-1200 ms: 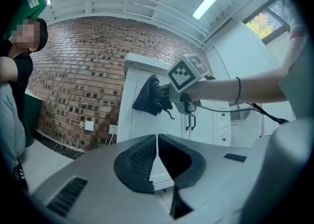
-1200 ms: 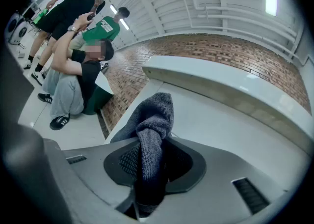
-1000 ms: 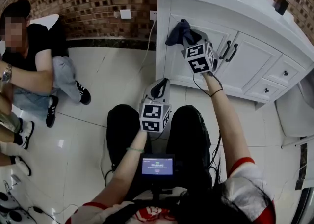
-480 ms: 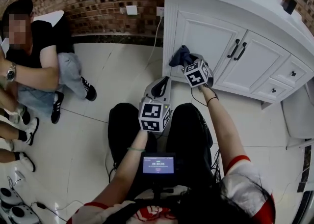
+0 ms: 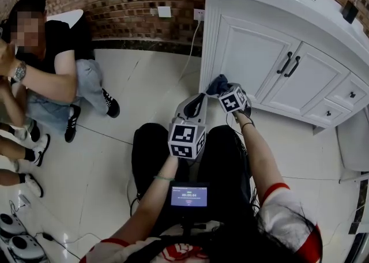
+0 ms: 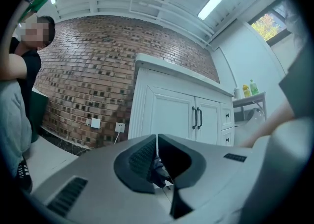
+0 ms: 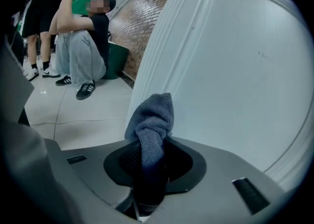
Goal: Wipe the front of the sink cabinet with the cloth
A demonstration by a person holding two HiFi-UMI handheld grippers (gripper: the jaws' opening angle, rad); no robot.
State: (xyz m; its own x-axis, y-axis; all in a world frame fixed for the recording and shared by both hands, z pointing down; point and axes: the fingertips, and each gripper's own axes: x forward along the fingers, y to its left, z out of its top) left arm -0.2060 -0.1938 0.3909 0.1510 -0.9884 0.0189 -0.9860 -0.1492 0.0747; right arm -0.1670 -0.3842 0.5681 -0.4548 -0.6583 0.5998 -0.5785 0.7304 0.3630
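In the head view, centre frame, my right tool [image 5: 223, 91] holds the cloth [image 5: 217, 84] low against the sink cabinet [image 5: 253, 48], with the left tool [image 5: 193, 104] idle beneath; the left gripper view shows jaws together, empty; the right gripper view shows jaws clamped on the cloth at the panel, so I judge I'm mid-wipe and must next sweep across the doors.

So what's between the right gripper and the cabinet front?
Only the grey cloth: clamped in the right gripper, its bunched end pokes out toward the white cabinet front. The right gripper view shows this, with nothing else in that stretch.
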